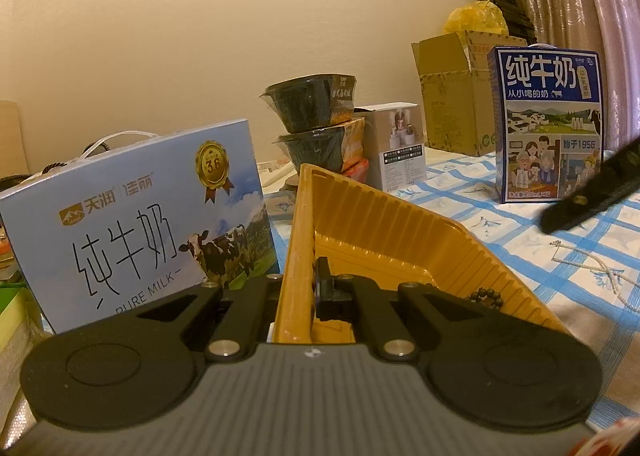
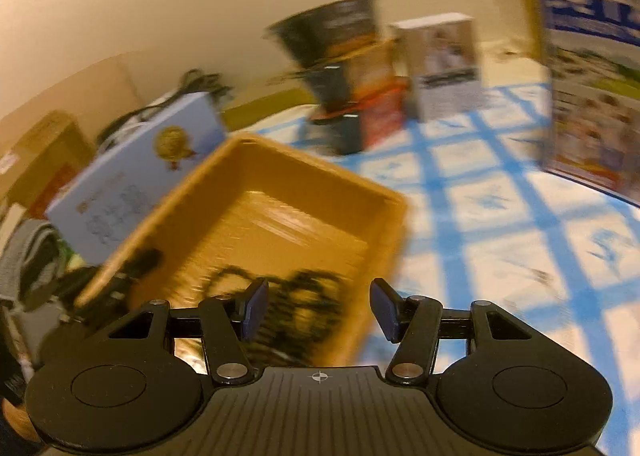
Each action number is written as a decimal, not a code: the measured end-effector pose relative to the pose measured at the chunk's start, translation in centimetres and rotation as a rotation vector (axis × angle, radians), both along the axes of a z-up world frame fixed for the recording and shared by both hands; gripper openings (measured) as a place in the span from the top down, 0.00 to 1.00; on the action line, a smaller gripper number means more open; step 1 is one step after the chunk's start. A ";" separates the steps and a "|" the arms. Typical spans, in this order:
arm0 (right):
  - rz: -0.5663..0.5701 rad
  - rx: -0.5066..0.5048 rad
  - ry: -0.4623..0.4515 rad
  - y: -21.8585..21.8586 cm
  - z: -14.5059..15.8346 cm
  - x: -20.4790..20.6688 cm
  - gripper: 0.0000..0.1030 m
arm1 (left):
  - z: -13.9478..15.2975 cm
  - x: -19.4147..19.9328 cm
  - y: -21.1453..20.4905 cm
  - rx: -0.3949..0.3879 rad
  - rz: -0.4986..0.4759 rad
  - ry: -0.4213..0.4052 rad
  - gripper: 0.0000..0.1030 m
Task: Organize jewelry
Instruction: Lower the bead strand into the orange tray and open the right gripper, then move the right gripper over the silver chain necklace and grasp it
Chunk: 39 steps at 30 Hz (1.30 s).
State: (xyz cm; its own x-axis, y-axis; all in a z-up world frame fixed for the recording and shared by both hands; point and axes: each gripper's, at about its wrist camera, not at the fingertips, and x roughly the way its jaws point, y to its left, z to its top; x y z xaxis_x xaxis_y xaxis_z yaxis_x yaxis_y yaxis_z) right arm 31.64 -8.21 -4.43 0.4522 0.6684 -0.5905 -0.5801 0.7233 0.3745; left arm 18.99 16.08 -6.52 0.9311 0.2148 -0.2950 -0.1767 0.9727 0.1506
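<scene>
Only from left wrist: pale necklace (image 1: 592, 268) on checked cloth (image 1: 520, 216). Left gripper (image 1: 304, 292) clamped on yellow tray (image 1: 360, 216) wall; right gripper (image 2: 318, 306) spread wide, holding nothing, above blurred dark beads (image 2: 296, 296).

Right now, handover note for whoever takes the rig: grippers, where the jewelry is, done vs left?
Left gripper: jaws shut on the near wall of the yellow tray, holding it tilted.
Right gripper: jaws open, empty, over the tray's near corner; that view is motion-blurred.
Done: dark bead bracelet is in the tray.
Left: pale bead necklace lies on the checked tablecloth, right of the tray. Likely next: pick it up and drop it in.
</scene>
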 end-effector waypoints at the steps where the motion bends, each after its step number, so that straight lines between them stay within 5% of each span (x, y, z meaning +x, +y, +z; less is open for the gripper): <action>1: -0.015 -0.010 0.001 -1.0 -0.3 0.0 0.45 | 0.0 -0.1 0.0 -0.001 0.000 -0.001 0.97; 14: -0.133 -0.260 -0.055 -9.4 -5.1 -0.2 0.46 | 0.0 0.0 -0.1 0.005 0.005 0.000 0.97; 22: -0.147 -0.330 -0.054 -9.4 -6.8 1.1 0.66 | 0.0 -0.1 -0.2 0.006 0.005 0.000 0.97; 35: -0.139 -0.359 -0.062 -8.0 -7.8 2.3 0.79 | 0.0 -0.1 -0.3 0.011 0.002 0.001 0.97; 39: -0.127 -0.360 -0.062 -7.9 -7.7 2.4 0.95 | 0.0 -0.1 -0.3 0.011 0.001 0.000 0.97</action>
